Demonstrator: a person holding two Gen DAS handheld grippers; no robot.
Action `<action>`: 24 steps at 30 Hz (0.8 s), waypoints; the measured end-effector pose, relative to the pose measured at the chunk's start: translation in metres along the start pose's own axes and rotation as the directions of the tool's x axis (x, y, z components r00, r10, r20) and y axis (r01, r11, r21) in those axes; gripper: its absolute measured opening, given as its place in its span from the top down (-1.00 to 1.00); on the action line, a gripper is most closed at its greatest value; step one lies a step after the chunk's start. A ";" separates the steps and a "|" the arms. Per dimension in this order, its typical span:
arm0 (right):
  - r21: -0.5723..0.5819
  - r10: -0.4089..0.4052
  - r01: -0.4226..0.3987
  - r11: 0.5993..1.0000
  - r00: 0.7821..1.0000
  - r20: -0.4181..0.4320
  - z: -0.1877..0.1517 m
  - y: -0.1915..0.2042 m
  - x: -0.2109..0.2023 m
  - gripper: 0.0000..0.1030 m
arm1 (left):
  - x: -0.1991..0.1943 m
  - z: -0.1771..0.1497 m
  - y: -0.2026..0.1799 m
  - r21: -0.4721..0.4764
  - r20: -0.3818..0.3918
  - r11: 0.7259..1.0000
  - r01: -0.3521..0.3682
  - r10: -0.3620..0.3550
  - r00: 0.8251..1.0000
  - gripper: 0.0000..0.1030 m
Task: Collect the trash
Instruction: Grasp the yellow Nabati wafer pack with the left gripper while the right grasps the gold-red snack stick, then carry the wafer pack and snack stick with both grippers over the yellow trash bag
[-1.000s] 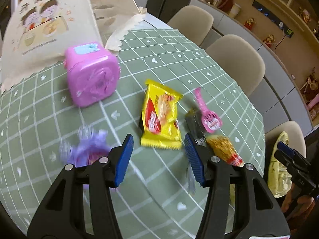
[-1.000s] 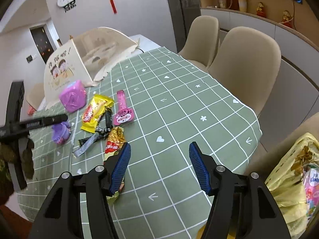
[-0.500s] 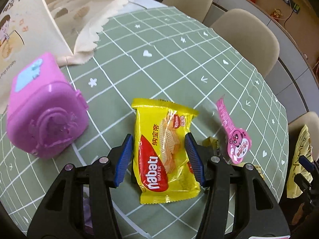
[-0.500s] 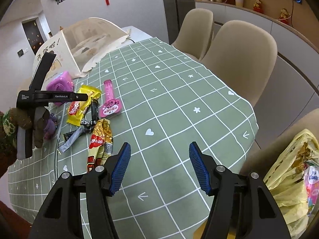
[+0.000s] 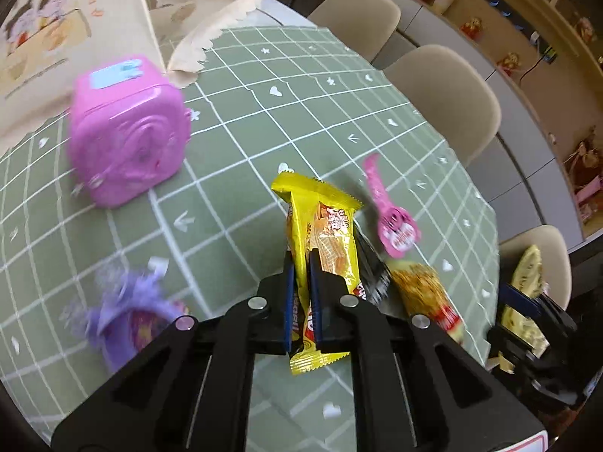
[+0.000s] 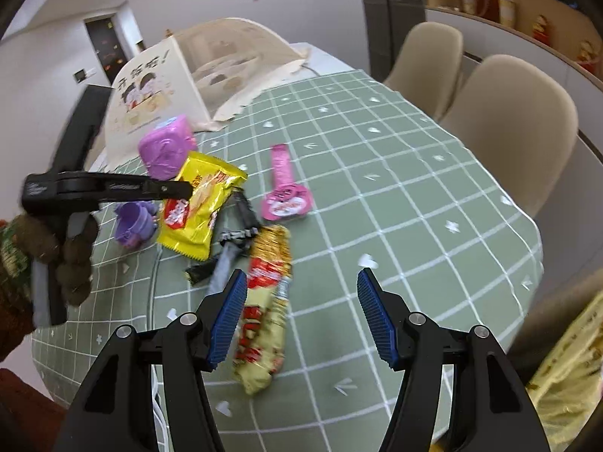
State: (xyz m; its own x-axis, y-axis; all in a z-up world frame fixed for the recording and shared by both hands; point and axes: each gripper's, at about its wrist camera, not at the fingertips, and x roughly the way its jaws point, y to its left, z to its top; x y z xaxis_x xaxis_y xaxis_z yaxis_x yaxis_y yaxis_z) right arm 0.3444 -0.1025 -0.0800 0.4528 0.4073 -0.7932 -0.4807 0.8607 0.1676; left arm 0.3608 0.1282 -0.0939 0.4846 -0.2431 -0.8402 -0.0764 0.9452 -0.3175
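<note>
My left gripper (image 5: pixel 301 263) is shut on a yellow wafer packet (image 5: pixel 328 226), which stands pinched on edge between the blue pads. In the right wrist view the same gripper (image 6: pixel 181 190) holds the packet (image 6: pixel 199 207) just above the green checked tablecloth (image 6: pixel 395 196). My right gripper (image 6: pixel 301 282) is open with nothing between its fingers. It hovers beside a gold and red snack wrapper (image 6: pixel 267 301) lying by its left finger. A pink wrapper (image 6: pixel 284 188), a black and grey wrapper (image 6: pixel 233 248) and a purple cup (image 6: pixel 133 222) lie nearby.
A pink plastic box (image 5: pixel 128 139) sits by a beige mesh food cover (image 6: pixel 211 71) at the back. Beige chairs (image 6: pixel 508 120) line the table's right side. A yellow bag (image 6: pixel 565 376) hangs off the near right edge. A gloved hand (image 6: pixel 71 256) holds the left gripper.
The left gripper's jaws closed on the yellow packet, which now stands on edge, and it pulled back. The right gripper shifted left, bringing the gold wrapper beside its left finger.
</note>
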 end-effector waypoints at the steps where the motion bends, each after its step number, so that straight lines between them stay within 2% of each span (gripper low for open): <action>1: -0.007 0.000 0.000 1.000 1.000 -0.011 0.002 0.002 0.004 -0.12 | -0.007 -0.005 0.000 -0.006 0.007 1.000 0.003 -0.003 1.000 0.86; 6: -0.022 0.023 -0.025 0.999 0.997 -0.078 0.012 0.012 0.031 -0.11 | -0.028 -0.024 0.005 -0.037 0.018 0.999 0.012 -0.011 1.000 0.86; 9: -0.062 -0.006 0.000 0.998 0.995 -0.098 0.014 0.020 0.044 -0.02 | -0.030 -0.031 0.007 -0.036 0.016 0.999 0.003 -0.002 1.000 0.86; 12: -0.095 -0.019 0.004 0.995 0.988 -0.152 0.012 0.022 0.058 0.29 | -0.029 -0.034 0.007 -0.046 0.010 0.999 0.007 -0.007 1.000 0.86; 13: -0.095 -0.008 -0.009 0.995 0.985 -0.175 0.011 0.022 0.061 0.52 | -0.030 -0.036 0.007 -0.045 0.012 0.999 0.009 -0.008 1.000 0.86; 19: -0.114 -0.015 0.002 0.993 0.993 -0.114 0.005 0.023 0.030 0.63 | -0.042 -0.037 -0.007 -0.010 0.040 1.000 0.019 -0.018 0.999 0.86; 24: -0.059 -0.025 0.023 0.998 0.999 -0.034 0.002 0.010 -0.011 0.63 | -0.057 -0.038 -0.026 0.033 0.069 0.999 0.033 -0.035 0.997 0.86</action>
State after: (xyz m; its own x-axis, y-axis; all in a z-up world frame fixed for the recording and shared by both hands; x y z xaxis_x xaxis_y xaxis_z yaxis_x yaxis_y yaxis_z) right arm 0.3365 -0.0981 -0.0685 0.4386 0.3752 -0.8166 -0.5134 0.8504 0.1150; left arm 0.3014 0.1096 -0.0546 0.5457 -0.2605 -0.7964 -0.0319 0.9433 -0.3304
